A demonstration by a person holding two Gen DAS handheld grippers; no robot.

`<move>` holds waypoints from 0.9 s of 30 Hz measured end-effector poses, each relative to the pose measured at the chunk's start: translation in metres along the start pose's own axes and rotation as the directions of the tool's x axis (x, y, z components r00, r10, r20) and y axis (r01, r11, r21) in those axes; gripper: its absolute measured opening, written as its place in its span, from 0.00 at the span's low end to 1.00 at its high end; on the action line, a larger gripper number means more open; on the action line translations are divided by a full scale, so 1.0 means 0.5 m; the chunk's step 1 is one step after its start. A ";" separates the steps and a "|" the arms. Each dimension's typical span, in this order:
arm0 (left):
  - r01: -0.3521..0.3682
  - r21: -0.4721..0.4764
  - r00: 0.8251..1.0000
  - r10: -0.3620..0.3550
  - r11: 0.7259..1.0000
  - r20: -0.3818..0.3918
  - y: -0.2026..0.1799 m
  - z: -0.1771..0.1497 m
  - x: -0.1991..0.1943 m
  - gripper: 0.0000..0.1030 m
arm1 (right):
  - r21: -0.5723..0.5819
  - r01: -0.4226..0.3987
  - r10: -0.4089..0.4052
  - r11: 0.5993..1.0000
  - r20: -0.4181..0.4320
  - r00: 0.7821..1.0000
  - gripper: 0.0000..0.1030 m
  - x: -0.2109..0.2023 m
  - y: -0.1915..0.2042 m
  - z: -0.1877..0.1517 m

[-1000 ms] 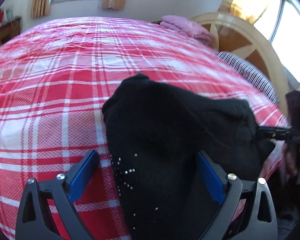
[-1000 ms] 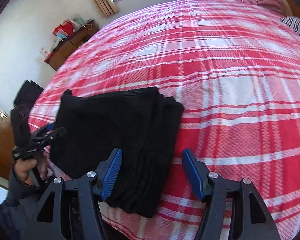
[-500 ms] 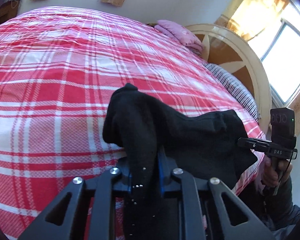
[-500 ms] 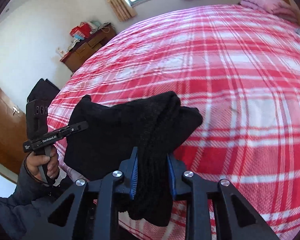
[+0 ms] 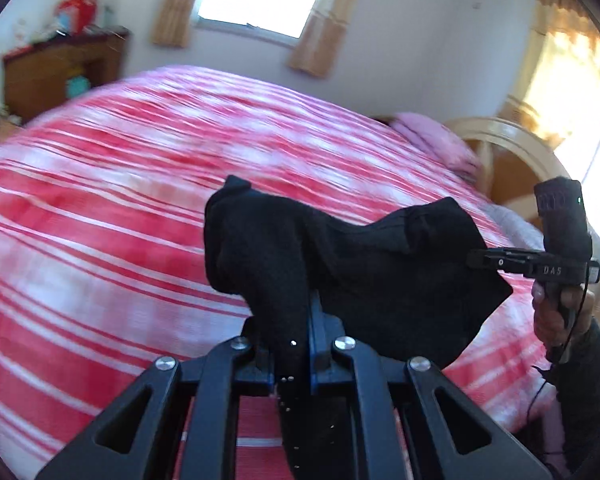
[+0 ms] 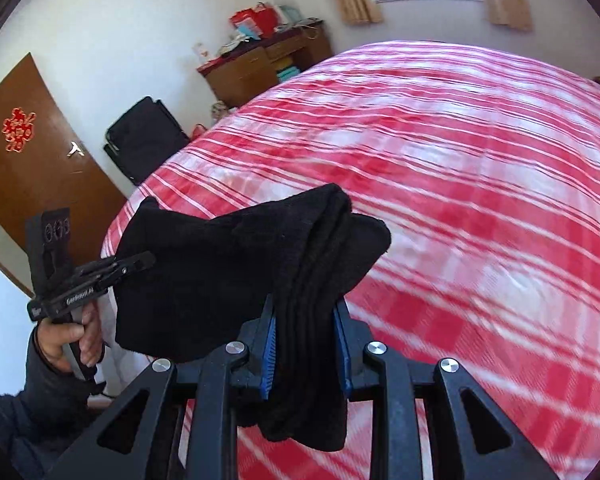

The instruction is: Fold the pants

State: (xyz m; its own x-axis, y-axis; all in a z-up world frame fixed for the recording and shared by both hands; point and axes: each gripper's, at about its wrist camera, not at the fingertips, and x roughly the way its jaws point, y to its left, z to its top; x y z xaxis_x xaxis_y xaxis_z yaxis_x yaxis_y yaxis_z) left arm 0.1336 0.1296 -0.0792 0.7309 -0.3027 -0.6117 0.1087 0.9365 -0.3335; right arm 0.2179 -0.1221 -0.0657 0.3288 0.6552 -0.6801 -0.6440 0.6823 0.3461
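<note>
The folded black pants (image 5: 360, 264) hang between my two grippers, lifted off the red plaid bed (image 5: 100, 248). My left gripper (image 5: 296, 336) is shut on one end of the pants. My right gripper (image 6: 306, 344) is shut on the other, thick folded end of the pants (image 6: 236, 280). The right gripper also shows in the left wrist view (image 5: 536, 266) at the far right, and the left gripper shows in the right wrist view (image 6: 100, 272) at the left. The bed is motion-blurred in both views.
A pink pillow (image 5: 436, 140) and a curved wooden headboard (image 5: 512, 148) are at the bed's far right. A wooden dresser (image 6: 260, 68) with clutter, a black chair (image 6: 144, 140) and a brown door (image 6: 24, 160) stand along the wall.
Both grippers went from open over the pants lying on the bed to shut on their two ends. They have lifted the pants up off the bed.
</note>
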 end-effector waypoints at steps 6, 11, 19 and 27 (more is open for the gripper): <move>-0.154 -0.037 0.988 0.154 0.987 -0.018 0.109 0.008 0.017 0.13 | 0.044 -0.057 0.060 0.997 -0.078 0.995 0.27 0.191 0.018 0.049; -0.317 -0.060 0.947 0.314 0.946 -0.066 0.162 -0.045 0.076 0.76 | 0.221 -0.071 0.095 0.973 -0.103 0.990 0.55 0.247 -0.062 0.021; -0.374 -0.059 0.927 0.373 0.925 -0.030 0.167 -0.064 0.051 0.91 | 0.239 -0.049 0.052 0.970 -0.006 0.999 0.58 0.171 -0.092 -0.015; -0.459 -0.098 0.888 0.455 0.883 -0.057 0.157 -0.074 0.001 0.91 | 0.265 0.148 -0.172 0.953 0.070 0.983 0.58 0.029 -0.092 -0.040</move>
State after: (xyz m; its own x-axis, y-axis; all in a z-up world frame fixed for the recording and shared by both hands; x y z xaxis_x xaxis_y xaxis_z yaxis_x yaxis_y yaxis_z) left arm 0.1174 0.1962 -0.1323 0.6602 0.1473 -0.7365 -0.3053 0.9485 -0.0840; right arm 0.2384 -0.1504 -0.1044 0.4818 0.5492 -0.6828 -0.3815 0.8330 0.4008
